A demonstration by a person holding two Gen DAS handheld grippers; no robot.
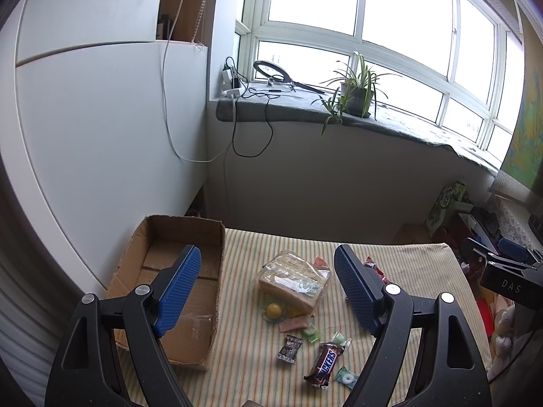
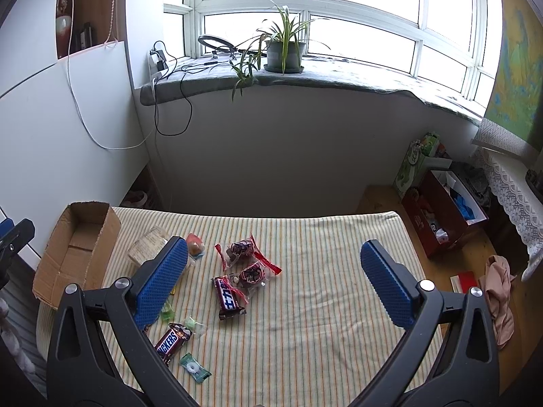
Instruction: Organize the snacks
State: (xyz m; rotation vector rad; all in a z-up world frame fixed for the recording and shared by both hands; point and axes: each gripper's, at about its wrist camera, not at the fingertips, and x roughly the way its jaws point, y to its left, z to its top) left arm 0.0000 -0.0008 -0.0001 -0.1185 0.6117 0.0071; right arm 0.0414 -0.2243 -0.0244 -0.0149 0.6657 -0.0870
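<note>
An empty cardboard box [image 1: 183, 271] [image 2: 81, 237] stands at the left end of a striped cloth-covered table [image 2: 322, 271]. Snacks lie scattered to its right: a wrapped cracker pack [image 1: 293, 279] [image 2: 147, 244], a Snickers bar [image 1: 324, 361] [image 2: 171, 341], a second chocolate bar [image 2: 228, 296], two red-wrapped sweets [image 2: 242, 249], a small dark candy [image 1: 289, 347] and green mint candies [image 1: 346, 376] [image 2: 194, 368]. My left gripper [image 1: 268, 291] hovers open above the box edge and the cracker pack. My right gripper [image 2: 275, 285] is open over the middle of the table. Neither holds anything.
The right gripper's black body [image 1: 502, 271] shows at the right edge of the left wrist view. Beyond the table is a wall under a windowsill with a potted plant [image 2: 283, 49], a ring light and cables. Boxes and bags [image 2: 444, 210] sit on the floor at right.
</note>
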